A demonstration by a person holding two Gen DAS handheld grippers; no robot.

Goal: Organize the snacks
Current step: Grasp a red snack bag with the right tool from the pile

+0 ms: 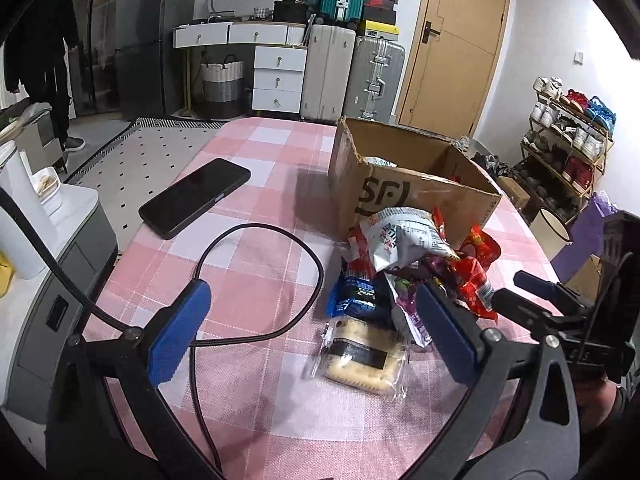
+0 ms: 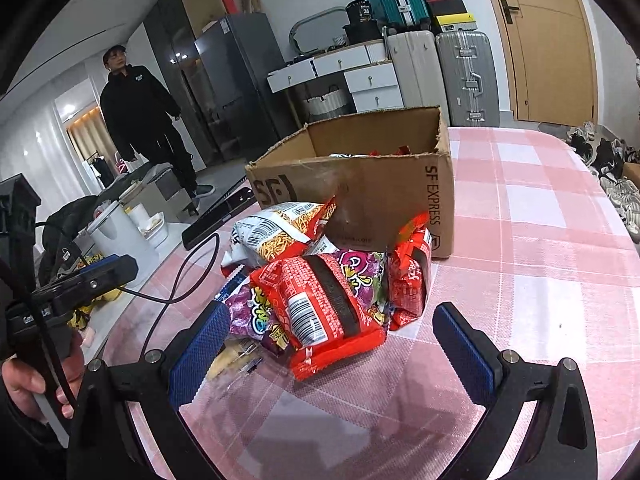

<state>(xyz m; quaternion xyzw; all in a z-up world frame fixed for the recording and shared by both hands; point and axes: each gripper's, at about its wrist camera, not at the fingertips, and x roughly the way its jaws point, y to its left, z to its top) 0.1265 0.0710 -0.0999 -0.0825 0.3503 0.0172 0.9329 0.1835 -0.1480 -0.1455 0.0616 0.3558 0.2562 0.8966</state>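
A pile of snack packets (image 1: 404, 264) lies on the pink checked tablecloth (image 1: 256, 264) in front of an open cardboard box (image 1: 404, 184) with a few packets inside. A clear-wrapped biscuit pack (image 1: 364, 354) lies nearest my left gripper (image 1: 312, 336), which is open and empty just before it. In the right wrist view a red packet (image 2: 324, 312) tops the pile, with a purple packet (image 2: 256, 312), a noodle packet (image 2: 280, 228) and the box (image 2: 360, 188) behind. My right gripper (image 2: 340, 348) is open and empty, its fingers either side of the red packet's near end.
A black phone (image 1: 196, 196) lies on the table's left part, with a black cable (image 1: 256, 280) looping beside it. A grey cabinet (image 1: 60, 280) stands off the left edge. A person in black (image 2: 140, 120) stands beyond the table. Suitcases, drawers and a shoe rack (image 1: 568, 148) line the room.
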